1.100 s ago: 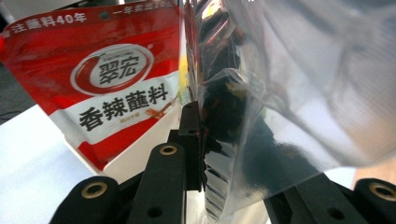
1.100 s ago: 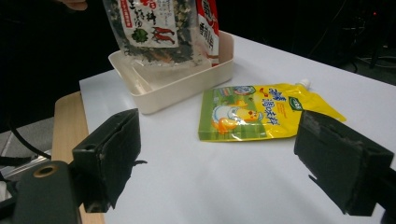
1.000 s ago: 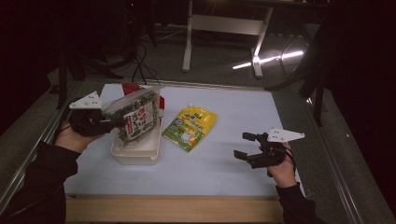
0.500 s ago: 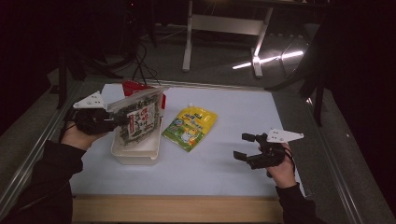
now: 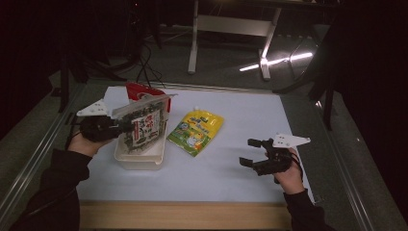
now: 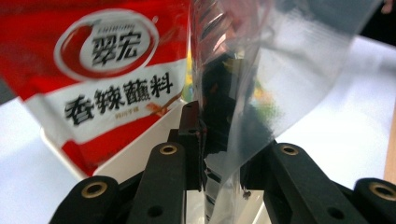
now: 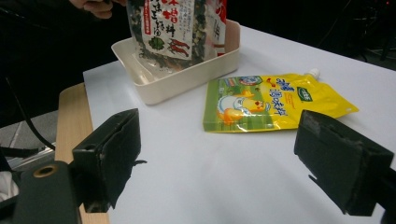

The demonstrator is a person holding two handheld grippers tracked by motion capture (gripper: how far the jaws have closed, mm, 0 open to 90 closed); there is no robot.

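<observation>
Compared with a second ago, the left gripper (image 5: 113, 127) is sitting lower, and the clear snack bag (image 5: 144, 130) it carries is now hanging down into the cream tray (image 5: 139, 161) rather than above its rim. The right gripper (image 5: 255, 153) is resting in the same spot near the right edge of the white worktop (image 5: 231, 125), and the yellow pouch (image 5: 196, 131) is lying where it was, just right of the tray.

The left gripper's jaws are pinching the clear top edge of the snack bag; in the left gripper view the film (image 6: 233, 107) is passing straight between them. The right gripper's jaws are standing wide apart with nothing between them, pointing toward the yellow pouch (image 7: 271, 102).

The snack bag is showing dark green contents, red chilli pictures and red and black characters on a white panel (image 7: 173, 28), too cropped to read fully. Behind it in the tray, a red packet (image 6: 107, 79) is standing upright, carrying the brand 翠宏 in a white oval and the line 香辣蘸料 below. The yellow pouch has a white spout, a green panel and a cartoon figure; its writing is too small to read.
</observation>
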